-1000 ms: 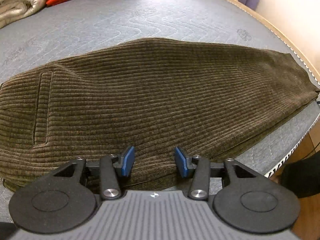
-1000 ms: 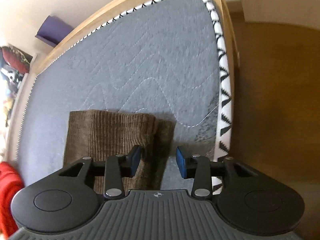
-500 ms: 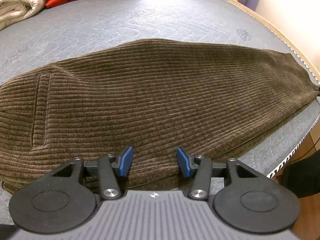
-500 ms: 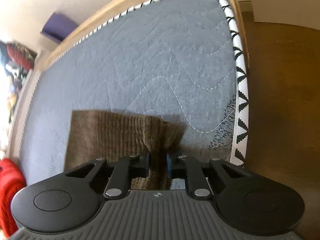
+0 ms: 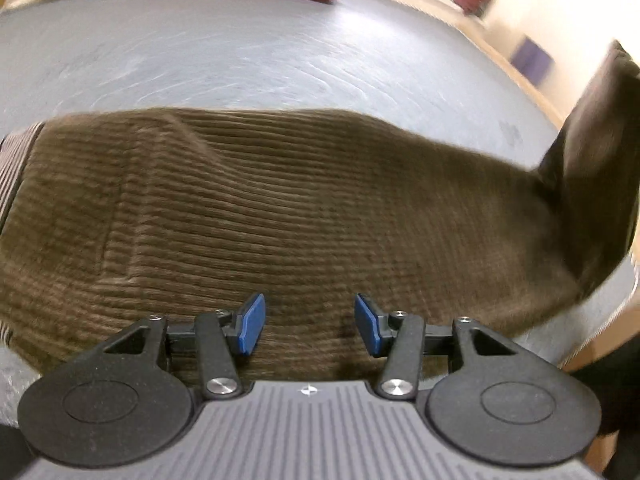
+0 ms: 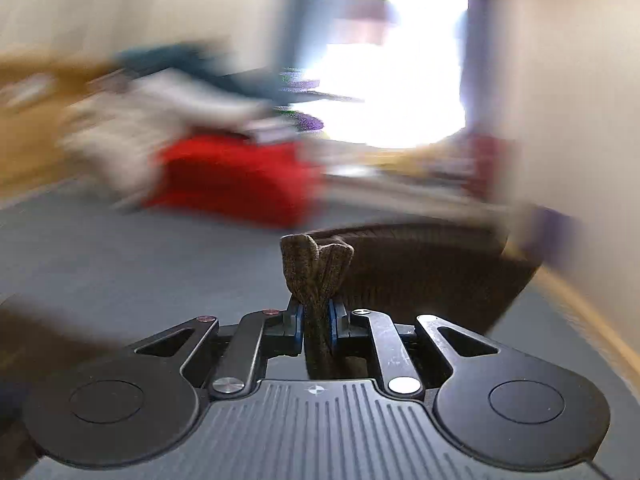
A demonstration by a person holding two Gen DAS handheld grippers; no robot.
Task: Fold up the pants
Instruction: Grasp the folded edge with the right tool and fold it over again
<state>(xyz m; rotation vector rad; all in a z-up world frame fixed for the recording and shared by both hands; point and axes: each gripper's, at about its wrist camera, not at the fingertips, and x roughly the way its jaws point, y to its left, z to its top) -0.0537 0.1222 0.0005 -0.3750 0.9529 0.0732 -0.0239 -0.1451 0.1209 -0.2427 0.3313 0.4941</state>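
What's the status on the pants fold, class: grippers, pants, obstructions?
Right gripper shut on pants hem, lifted. Left gripper open above pants. Nothing in the way.

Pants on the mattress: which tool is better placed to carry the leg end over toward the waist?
Right. The right tool is shut on the pants leg end, already lifted. The left tool is open, holding nothing, above the middle.

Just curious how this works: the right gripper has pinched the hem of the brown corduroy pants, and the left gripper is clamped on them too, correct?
Not quite. The left gripper is not clamped: the left wrist view shows its blue pads standing apart above the brown corduroy pants, gripping nothing. The right gripper has indeed pinched the hem.
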